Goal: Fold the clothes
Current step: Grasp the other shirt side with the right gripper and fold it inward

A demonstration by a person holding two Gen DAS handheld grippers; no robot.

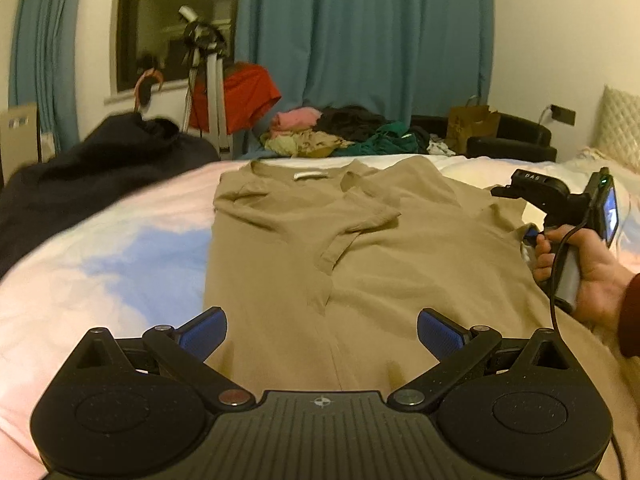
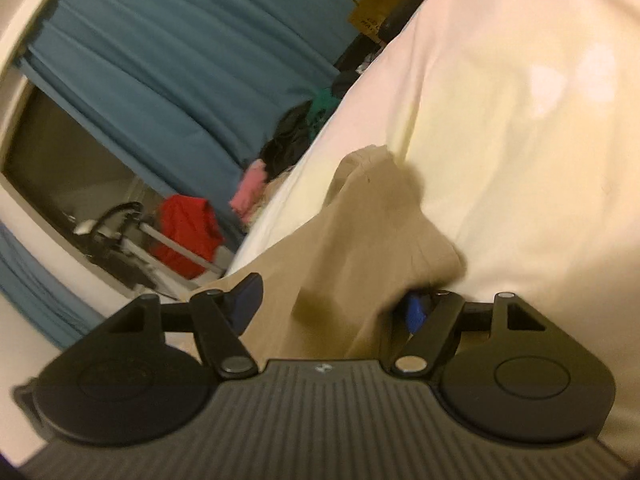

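1. Nearest the left wrist camera, the left gripper [image 1: 322, 334] hangs over the lower part of the tan shirt [image 1: 360, 264], its blue pads [image 1: 204, 332] spread wide and nothing between them.
2. That tan shirt lies flat on the pale bedcover [image 1: 100, 248], collar toward the far edge, one short sleeve folded inward across the chest.
3. At the shirt's right edge, a hand [image 1: 580, 276] in a dark red sleeve holds the right gripper [image 2: 332, 304], which is rolled onto its side.
4. Seen from the right wrist camera, a raised fold of the tan shirt [image 2: 360, 248] sits between the right gripper's jaws; these stand apart, and I cannot tell whether the pads press the cloth.
5. Beyond the bed lie a heap of clothes [image 1: 340, 128], a red garment [image 1: 240, 96] on a stand, and blue curtains [image 1: 360, 32].
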